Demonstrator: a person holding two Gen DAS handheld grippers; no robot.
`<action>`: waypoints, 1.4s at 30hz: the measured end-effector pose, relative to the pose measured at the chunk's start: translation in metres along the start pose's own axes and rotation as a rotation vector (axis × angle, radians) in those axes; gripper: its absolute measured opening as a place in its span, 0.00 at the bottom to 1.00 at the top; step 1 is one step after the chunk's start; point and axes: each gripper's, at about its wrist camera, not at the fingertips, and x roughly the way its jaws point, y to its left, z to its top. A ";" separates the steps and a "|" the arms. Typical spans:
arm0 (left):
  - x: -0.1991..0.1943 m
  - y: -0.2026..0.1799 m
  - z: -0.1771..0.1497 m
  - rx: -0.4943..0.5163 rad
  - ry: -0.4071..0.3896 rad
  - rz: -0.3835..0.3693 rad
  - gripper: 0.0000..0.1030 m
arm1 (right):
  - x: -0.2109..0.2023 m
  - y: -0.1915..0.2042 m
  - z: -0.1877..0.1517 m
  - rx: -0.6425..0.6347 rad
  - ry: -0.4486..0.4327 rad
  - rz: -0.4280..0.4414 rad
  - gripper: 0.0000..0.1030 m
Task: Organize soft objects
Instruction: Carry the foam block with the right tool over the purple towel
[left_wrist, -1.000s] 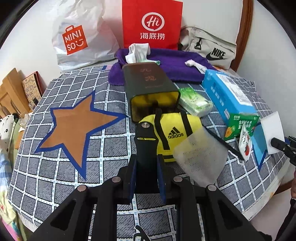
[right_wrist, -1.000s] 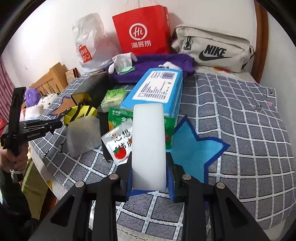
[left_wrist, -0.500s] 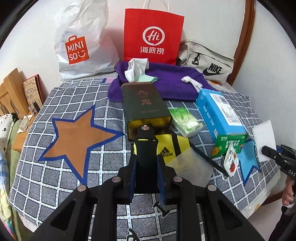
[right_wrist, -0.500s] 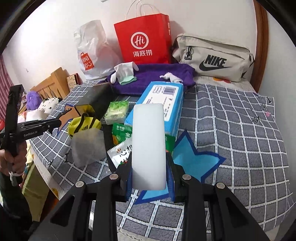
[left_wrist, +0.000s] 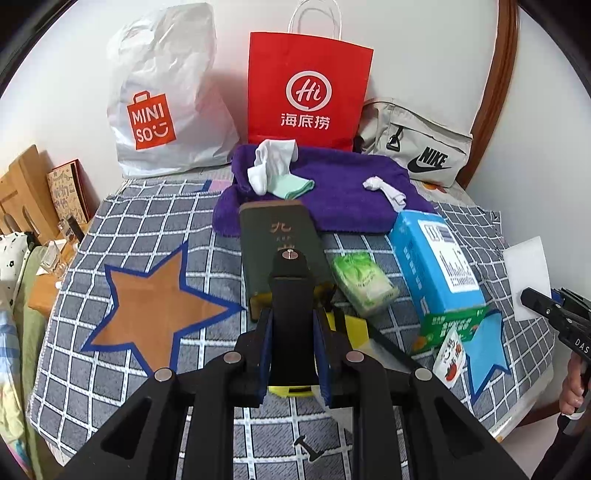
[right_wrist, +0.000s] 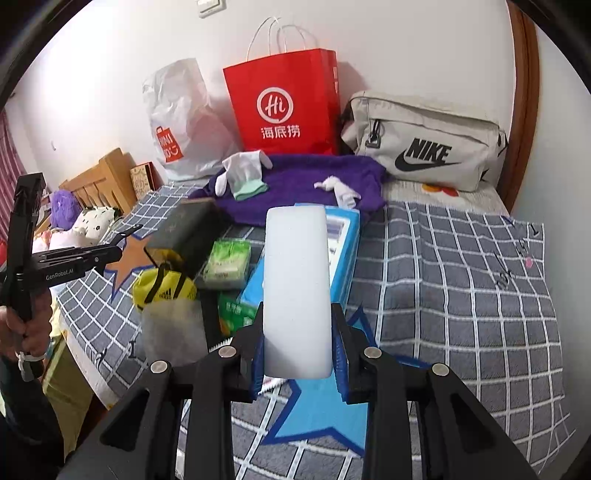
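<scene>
Right wrist view: my right gripper (right_wrist: 297, 354) clamps a white foam block (right_wrist: 296, 288) upright between its blue pads (right_wrist: 258, 365), held above the grey checked bedspread (right_wrist: 461, 295) and its blue star patch (right_wrist: 317, 413); left wrist view: my left gripper (left_wrist: 291, 354) is clenched on a black strap-like piece (left_wrist: 290, 306) that rises between its fingers, what it belongs to I cannot tell; behind and beneath it lie a dark green box (left_wrist: 277, 236) on its side and a yellow Adidas pouch (right_wrist: 162, 288); beside them sit a green tissue pack (left_wrist: 364, 284) and a blue carton (left_wrist: 432, 266); farther back a purple towel (left_wrist: 332, 195) carries a white glove (left_wrist: 271, 162) and a small white sock (left_wrist: 384, 188); a red paper bag (left_wrist: 306, 92), a white Miniso bag (left_wrist: 166, 99) and a beige Nike bag (left_wrist: 417, 147) stand against the wall; an orange star patch (left_wrist: 155, 310) marks the bedspread's left side.
</scene>
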 end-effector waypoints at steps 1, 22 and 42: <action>0.001 0.000 0.003 -0.001 0.000 0.003 0.19 | 0.001 0.000 0.004 -0.001 -0.002 0.001 0.29; 0.032 0.009 0.062 -0.055 0.011 0.029 0.19 | 0.048 -0.011 0.071 0.000 0.001 0.006 0.29; 0.087 0.008 0.113 -0.061 0.055 0.064 0.19 | 0.114 -0.032 0.133 0.008 0.008 0.009 0.29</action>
